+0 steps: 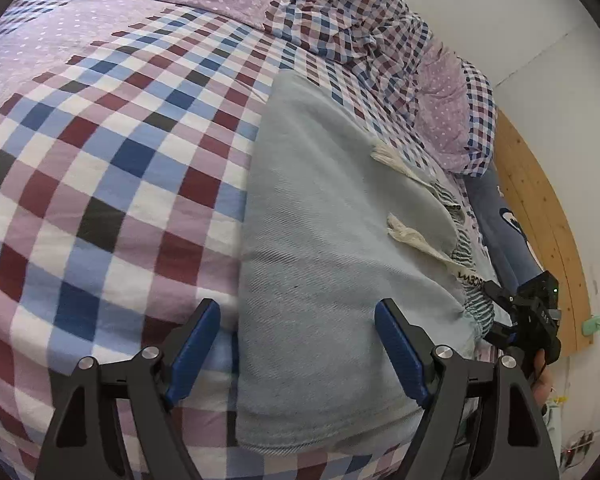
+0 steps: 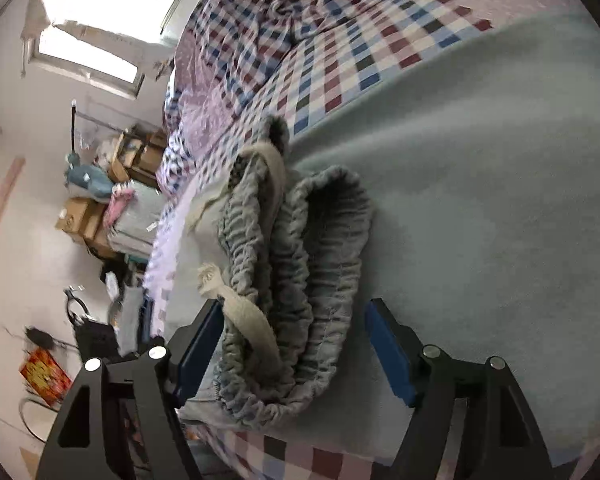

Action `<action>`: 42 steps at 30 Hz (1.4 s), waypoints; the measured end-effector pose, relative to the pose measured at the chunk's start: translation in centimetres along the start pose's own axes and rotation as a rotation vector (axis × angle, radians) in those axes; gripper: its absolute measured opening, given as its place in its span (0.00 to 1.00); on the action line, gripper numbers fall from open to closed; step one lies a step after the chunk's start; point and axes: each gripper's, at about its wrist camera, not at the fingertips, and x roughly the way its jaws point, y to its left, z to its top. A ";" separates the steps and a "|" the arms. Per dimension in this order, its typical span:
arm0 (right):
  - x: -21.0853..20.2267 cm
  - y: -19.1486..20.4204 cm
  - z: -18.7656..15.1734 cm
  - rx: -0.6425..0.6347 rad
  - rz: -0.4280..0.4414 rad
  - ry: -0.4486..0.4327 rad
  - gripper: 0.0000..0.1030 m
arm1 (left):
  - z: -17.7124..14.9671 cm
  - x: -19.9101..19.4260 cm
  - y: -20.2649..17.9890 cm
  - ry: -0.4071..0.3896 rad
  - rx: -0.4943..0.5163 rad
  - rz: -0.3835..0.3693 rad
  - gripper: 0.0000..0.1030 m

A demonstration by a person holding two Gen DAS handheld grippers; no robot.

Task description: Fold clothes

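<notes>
I have a pair of light blue-grey sweatpants (image 1: 340,240) lying flat along the bed (image 1: 100,160), over the checked bedcover, with the gathered elastic waistband (image 2: 300,280) bunched at the near end by my right tool (image 2: 296,344). The cloth looks soft, thick and limp, so I judge it light but floppy: it will sag and trail from any single hold, and the fleece should not slip between the pads. The waistband is the firmest place to take hold, thick enough to pinch cleanly; the cream drawstring (image 2: 252,320) lies loose across it, and I would rather not catch that alone. My right tool stands spread with the waistband between its fingers, the pads not pressing it as far as I can see. My left tool (image 1: 300,344) is also spread and holds nothing, hovering over the long left edge of the pants. Beyond the garment a rumpled quilt (image 1: 340,12) is heaped toward the wall, well apart from it. In my right view the floor beside the bed is cluttered with cardboard boxes (image 2: 84,220), none of it in my way.
</notes>
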 end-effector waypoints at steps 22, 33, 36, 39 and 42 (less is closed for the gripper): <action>-0.7 6.6 -0.1 -0.232 -0.160 -0.245 0.25 | 1.8 1.7 -1.4 0.013 0.008 0.031 0.80; -0.6 -0.3 1.1 -0.005 -0.181 -0.177 0.34 | 0.8 1.5 -3.5 0.022 0.095 0.049 0.80; -0.7 0.3 1.5 -0.032 -0.208 -0.171 0.40 | 0.8 2.2 -3.5 0.044 0.088 0.064 0.80; -0.8 0.6 1.3 -0.049 -0.238 -0.172 0.47 | 1.2 1.9 -3.2 0.036 0.067 0.033 0.80; -0.8 0.2 1.1 -0.027 -0.224 -0.173 0.48 | 1.3 2.0 -2.4 0.058 0.024 -0.009 0.79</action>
